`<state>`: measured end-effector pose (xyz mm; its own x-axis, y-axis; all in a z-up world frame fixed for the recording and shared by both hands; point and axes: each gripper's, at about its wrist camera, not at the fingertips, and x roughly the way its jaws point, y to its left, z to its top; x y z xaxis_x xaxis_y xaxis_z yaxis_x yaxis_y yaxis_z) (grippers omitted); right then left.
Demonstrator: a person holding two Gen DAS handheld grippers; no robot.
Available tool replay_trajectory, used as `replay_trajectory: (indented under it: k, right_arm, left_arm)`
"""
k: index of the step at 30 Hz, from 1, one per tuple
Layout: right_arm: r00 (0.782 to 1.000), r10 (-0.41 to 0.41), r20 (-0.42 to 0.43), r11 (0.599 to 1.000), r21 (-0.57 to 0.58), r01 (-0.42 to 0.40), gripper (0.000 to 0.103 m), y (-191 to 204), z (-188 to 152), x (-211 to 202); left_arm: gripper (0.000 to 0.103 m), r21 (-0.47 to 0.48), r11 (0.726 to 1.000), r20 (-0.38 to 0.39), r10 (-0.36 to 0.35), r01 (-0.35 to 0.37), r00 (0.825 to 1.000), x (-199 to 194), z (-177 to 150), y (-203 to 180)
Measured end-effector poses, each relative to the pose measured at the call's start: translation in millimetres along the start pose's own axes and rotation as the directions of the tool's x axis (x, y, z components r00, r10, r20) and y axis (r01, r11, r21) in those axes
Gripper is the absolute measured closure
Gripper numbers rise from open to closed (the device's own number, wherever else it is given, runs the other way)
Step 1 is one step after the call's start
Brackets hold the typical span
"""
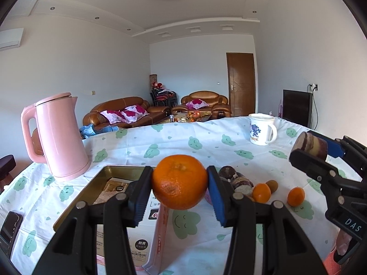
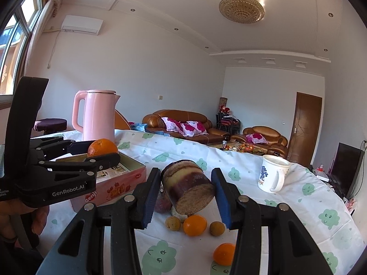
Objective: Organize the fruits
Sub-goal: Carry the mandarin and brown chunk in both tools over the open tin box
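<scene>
Right wrist view: "GenRobot.AI" reads in white on the side of the left gripper (image 2: pixel 104 158), which is clamped on an orange (image 2: pixel 102 147) held over the open pink tin (image 2: pixel 119 183); red lettering on the tin's side is too warped to read for sure. Left wrist view shows "DAS" on the right gripper (image 1: pixel 307 147) body, and the white mug (image 1: pixel 261 129) carries a blue figure w/ red letters, roughly "HK". Paper inside the tin has print, too small to read.

Right gripper pads are closed on a short sugarcane piece (image 2: pixel 188 189), purple and yellow banded. Its long axis runs away from the camera and tilts, cut fibrous end facing the lens and down, far end up and back. It's held in the air above the tablecloth (image 2: pixel 309 197), over the fruit pile.

Left gripper's orange (image 1: pixel 180 181) sits squarely betw. the blue pads, stem dimple facing the camera, also off the table, just beside the tin's (image 1: pixel 110 171) right edge.

Around: pink kettle (image 1: pixel 59 137) stands upright left of the tin, near its far corner. On the cloth: more cane pieces (image 1: pixel 236 180), two small oranges (image 1: pixel 261 192) (image 1: pixel 296 197), a brownish round fruit (image 1: pixel 273 185) touching the nearer orange. Mug stands well apart, far right. A dark phone (image 1: pixel 10 229) lies at the left table edge. Nothing stands betw. the held orange and the tin
</scene>
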<state>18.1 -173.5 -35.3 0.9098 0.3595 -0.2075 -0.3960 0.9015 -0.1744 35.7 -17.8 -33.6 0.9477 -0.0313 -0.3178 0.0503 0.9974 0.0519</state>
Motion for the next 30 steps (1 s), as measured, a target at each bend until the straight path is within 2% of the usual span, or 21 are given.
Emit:
replay_trajectory:
  k: [30]
  right_arm:
    - [0.990, 0.138, -0.006, 0.984, -0.110, -0.138, 0.055, 47, 41, 47]
  left_arm:
    - [0.054, -0.083, 0.989, -0.047, 0.115, -0.119, 0.992, 12, -6, 65]
